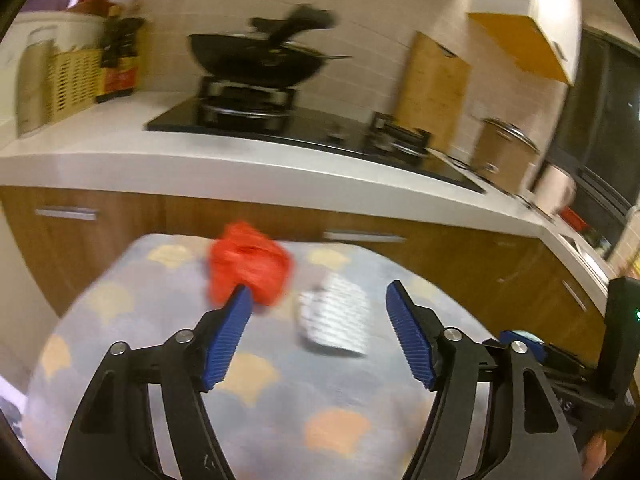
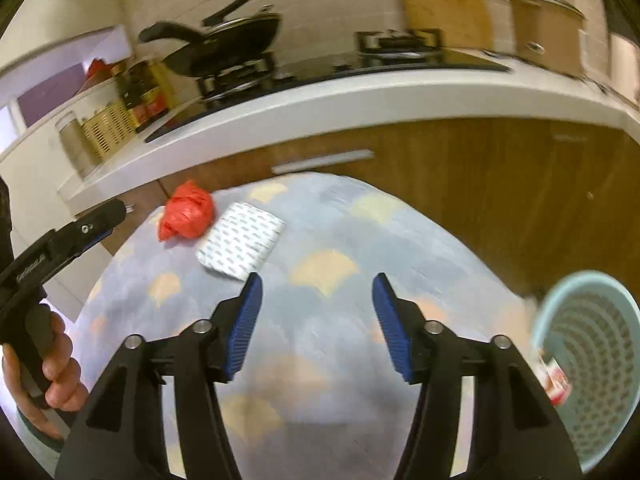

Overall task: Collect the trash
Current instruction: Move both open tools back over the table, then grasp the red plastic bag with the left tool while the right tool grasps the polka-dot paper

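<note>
**On the patterned cloth: two pieces of trash, both grippers empty**

On the table covered with a grey cloth (image 2: 320, 320), two pieces of trash are seen: one crumpled red bag (image 2: 186, 210) and one flat white packet with dots (image 2: 242, 246). They lie close together near the far edge, the bag to the left of the packet; whether they touch cannot be told. One pale blue basket (image 2: 592, 364) is placed at the right of the table, and one red-and-white item (image 2: 554, 380) is seen inside it, partly cut off by the right gripper's finger.

The left gripper (image 1: 318, 300) is held with jaws spread wide and nothing is grasped; its left fingertip overlaps the red bag in the left wrist view. The right gripper (image 2: 316, 286) is released as well, above bare cloth.

Behind the table, a white counter (image 1: 200, 160) is seen with one black wok (image 1: 256, 60) on the stove and one lidded pot (image 1: 504, 152). Both views are blurred, so the bottles at the left are hard to make out.
</note>
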`<control>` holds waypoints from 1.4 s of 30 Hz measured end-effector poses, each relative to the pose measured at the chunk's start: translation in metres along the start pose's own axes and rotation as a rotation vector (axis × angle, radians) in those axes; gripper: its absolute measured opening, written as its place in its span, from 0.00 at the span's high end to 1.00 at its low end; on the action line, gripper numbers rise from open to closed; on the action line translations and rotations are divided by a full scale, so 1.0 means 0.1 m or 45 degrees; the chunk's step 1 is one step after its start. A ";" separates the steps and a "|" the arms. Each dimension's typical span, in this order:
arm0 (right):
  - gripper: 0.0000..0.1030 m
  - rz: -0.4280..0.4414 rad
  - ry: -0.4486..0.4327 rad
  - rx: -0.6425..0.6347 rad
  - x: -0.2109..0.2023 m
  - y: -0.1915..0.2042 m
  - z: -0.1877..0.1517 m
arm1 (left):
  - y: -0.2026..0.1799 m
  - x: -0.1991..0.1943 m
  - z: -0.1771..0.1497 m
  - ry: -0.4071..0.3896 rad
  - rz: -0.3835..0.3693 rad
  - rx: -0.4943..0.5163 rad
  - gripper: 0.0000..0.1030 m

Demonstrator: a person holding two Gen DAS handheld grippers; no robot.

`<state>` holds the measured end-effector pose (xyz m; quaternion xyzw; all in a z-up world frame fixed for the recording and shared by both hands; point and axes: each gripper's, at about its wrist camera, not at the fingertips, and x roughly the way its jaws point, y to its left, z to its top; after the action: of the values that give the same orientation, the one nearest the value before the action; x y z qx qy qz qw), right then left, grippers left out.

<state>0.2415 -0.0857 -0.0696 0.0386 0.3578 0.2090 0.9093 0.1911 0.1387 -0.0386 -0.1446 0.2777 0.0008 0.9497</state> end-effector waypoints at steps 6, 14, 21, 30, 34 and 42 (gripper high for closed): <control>0.31 0.076 -0.007 -0.037 0.47 0.34 0.17 | 0.45 0.40 0.19 0.079 0.020 -0.093 0.29; 0.24 0.077 0.144 -0.056 1.13 0.52 0.23 | 0.61 0.95 0.23 0.149 -0.005 -0.162 0.28; 0.30 -0.019 0.212 -0.109 1.36 0.60 0.23 | 0.69 1.16 0.12 0.214 -0.046 -0.199 0.27; 0.58 -0.034 0.182 -0.129 1.31 0.66 0.19 | 0.56 1.22 0.08 0.249 0.012 -0.099 0.40; 0.67 -0.035 0.143 -0.184 1.25 0.73 0.18 | 0.48 1.15 0.07 0.198 0.046 -0.036 0.50; 0.84 0.009 0.078 -0.140 1.11 0.64 0.18 | 0.41 0.95 0.06 0.074 0.053 0.017 0.54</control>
<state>0.3040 0.0194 -0.1124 -0.0165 0.3734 0.2328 0.8978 0.2713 0.1726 -0.0953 -0.1324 0.3083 0.0144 0.9419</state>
